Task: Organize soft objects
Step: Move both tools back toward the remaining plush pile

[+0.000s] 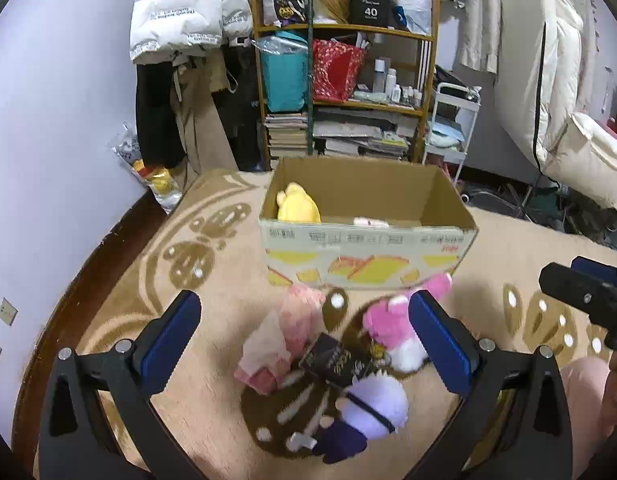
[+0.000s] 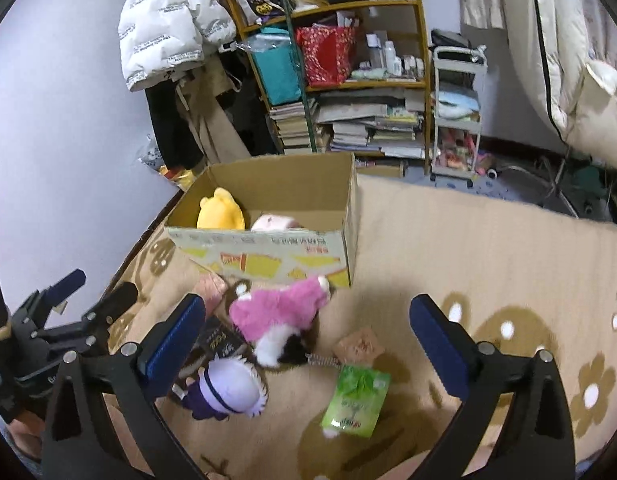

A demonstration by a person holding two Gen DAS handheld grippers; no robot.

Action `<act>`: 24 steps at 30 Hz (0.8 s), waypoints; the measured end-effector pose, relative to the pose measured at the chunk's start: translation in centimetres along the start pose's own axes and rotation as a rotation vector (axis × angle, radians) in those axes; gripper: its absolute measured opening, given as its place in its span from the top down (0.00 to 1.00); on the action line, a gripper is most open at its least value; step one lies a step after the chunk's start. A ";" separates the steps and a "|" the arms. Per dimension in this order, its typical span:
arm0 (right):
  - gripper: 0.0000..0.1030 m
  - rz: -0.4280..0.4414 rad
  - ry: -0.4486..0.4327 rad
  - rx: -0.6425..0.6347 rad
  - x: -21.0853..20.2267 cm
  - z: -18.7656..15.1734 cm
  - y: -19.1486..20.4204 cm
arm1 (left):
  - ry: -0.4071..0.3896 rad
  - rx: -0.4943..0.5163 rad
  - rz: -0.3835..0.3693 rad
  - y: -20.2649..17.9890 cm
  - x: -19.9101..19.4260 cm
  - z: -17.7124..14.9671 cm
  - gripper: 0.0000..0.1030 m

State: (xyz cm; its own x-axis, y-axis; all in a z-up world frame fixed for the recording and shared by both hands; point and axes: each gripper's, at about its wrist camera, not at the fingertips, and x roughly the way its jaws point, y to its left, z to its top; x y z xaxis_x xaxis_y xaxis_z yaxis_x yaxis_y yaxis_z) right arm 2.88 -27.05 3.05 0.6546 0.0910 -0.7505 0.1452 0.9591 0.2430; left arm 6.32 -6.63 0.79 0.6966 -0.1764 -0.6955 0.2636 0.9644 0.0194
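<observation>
An open cardboard box (image 1: 368, 256) (image 2: 268, 256) stands on the beige rug and holds a yellow plush (image 1: 297, 204) (image 2: 221, 210) and a pale pink soft item (image 2: 274, 223). In front of it lie a pink and white plush (image 1: 392, 324) (image 2: 280, 312), a lavender-headed doll (image 1: 374, 408) (image 2: 228, 390), a pink packet (image 1: 280, 336) and a dark packet (image 1: 334, 360). My left gripper (image 1: 304, 344) is open above this pile. My right gripper (image 2: 308, 340) is open over the plush and a green pouch (image 2: 356, 400).
A cluttered wooden shelf (image 1: 344, 92) (image 2: 340, 80) with books stands behind the box. A white trolley (image 2: 458, 120) is to its right, and coats (image 1: 180, 20) hang to its left. Dark floor edges the rug (image 2: 488, 240) at the left wall.
</observation>
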 end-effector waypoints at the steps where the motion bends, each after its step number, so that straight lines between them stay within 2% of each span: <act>1: 0.00 0.004 0.009 0.009 0.1 -0.4 0.0 | 0.004 0.004 0.000 0.0 0.1 -0.4 0.00; 5: 0.00 0.005 0.036 0.025 0.4 -1.5 -0.1 | 0.023 0.030 0.005 -0.2 0.4 -1.9 0.00; 10: 0.00 0.004 0.085 0.060 1.5 -2.7 0.0 | 0.053 0.069 -0.026 -0.8 1.0 -3.5 0.00; 24: 0.00 -0.029 0.162 0.113 5.5 -4.2 -0.3 | 0.112 0.090 -0.068 -1.6 3.3 -5.8 0.00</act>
State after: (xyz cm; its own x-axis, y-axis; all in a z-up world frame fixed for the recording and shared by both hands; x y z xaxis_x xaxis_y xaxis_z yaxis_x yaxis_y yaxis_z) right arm 3.28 -25.69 -3.73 0.5220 0.1149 -0.8452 0.2504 0.9266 0.2806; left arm 4.29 -7.65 -5.72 0.5978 -0.2130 -0.7728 0.3701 0.9285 0.0303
